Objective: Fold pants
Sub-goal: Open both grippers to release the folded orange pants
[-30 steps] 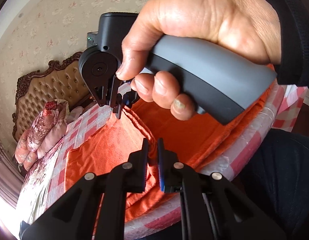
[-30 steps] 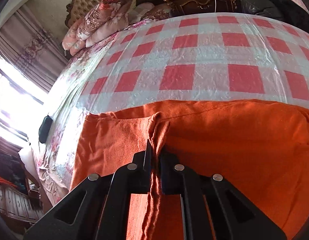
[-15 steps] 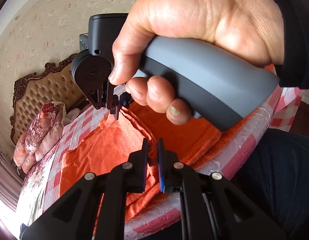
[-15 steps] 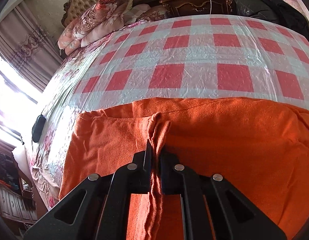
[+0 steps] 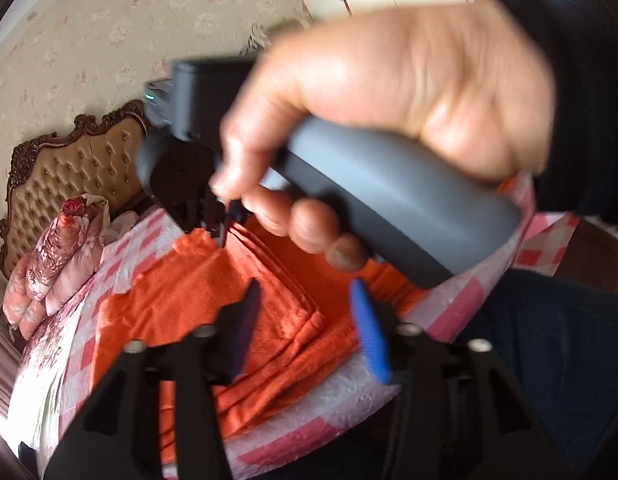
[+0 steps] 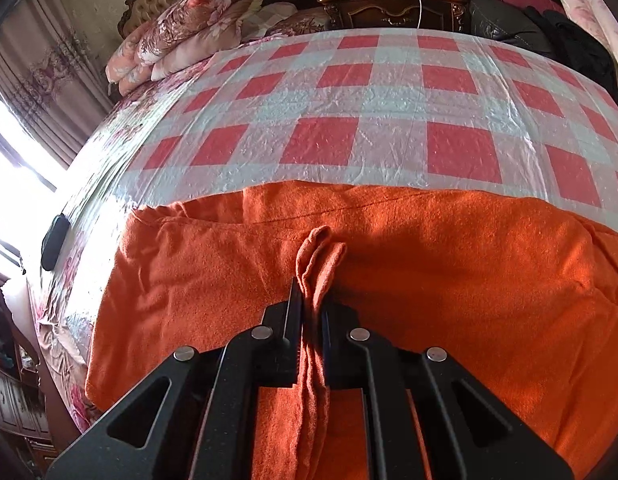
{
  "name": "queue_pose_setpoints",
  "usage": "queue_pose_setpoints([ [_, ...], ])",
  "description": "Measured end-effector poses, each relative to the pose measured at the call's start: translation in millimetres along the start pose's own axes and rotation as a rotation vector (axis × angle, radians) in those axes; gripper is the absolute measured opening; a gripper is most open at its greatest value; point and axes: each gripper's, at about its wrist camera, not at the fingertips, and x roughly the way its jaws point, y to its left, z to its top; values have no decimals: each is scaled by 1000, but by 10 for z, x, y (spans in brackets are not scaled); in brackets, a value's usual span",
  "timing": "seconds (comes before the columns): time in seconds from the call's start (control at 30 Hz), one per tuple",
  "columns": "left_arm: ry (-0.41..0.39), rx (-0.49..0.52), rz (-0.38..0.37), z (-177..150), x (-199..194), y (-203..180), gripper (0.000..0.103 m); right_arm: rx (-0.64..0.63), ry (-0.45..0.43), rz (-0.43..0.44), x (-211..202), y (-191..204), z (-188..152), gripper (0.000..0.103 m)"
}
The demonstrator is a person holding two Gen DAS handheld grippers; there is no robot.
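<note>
While the pants point(image 6: 449, 264) lay part-folded, right gripper point(image 6: 311, 312) pinched a fold, left gripper point(image 5: 305, 320) opening empty; more folds looked left.

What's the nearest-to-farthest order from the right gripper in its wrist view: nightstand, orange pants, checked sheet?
1. orange pants, pinched in the right gripper
2. checked sheet, just beyond the pants
3. nightstand, far end, by the headboard
</note>
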Motion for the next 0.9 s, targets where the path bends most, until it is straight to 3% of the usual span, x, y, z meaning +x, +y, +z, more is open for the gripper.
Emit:
queue_pose_setpoints([
  [0.1, -24, -90, -17, -69, -307, 221, 55, -10, -61, 2, -266, -2, -23, 17],
  [0.2, -68, -345, 62, -297, -651, 809, 55, -17, -169, -88, -709, -3, -176, 18],
  [0.27, -38, -466, 118, -515, -722, 1182, 53, -56, -185, -102, -859, 110, -362, 18],
  [0.33, 22, -499, 162, -682, -714, 1428, 33, -109, -189, -105, -892, 325, -617, 18],
  [0.37, 67, -537, 152, -757, -690, 1545, 15, -126, -178, -104, -852, 406, -701, 18],
  [0.4, 79, -599, 120, -830, -693, 1680, 8, -145, -167, -118, -782, 505, -803, 18],
  [0.47, 92, -616, 108, -875, -666, 1801, 0, -187, -136, -144, -603, 650, -957, 18],
  [0.57, 121, -631, 34, -923, -478, 1837, 0, -236, -98, -201, -382, 773, -1082, 18],
  [0.6, 164, -655, 2, -1004, -371, 1805, 0, -246, -79, -216, -321, 782, -1119, 18],
  [0.63, 229, -668, 18, -1117, -248, 1783, 0, -252, -75, -225, -282, 772, -1146, 18],
  [0.8, 190, -698, 21, -1056, -378, 1901, 0, -265, -96, -216, -285, 773, -1225, 18],
  [0.9, 181, -676, 34, -816, -126, 2126, 0, -273, -103, -217, -281, 775, -1243, 18],
])
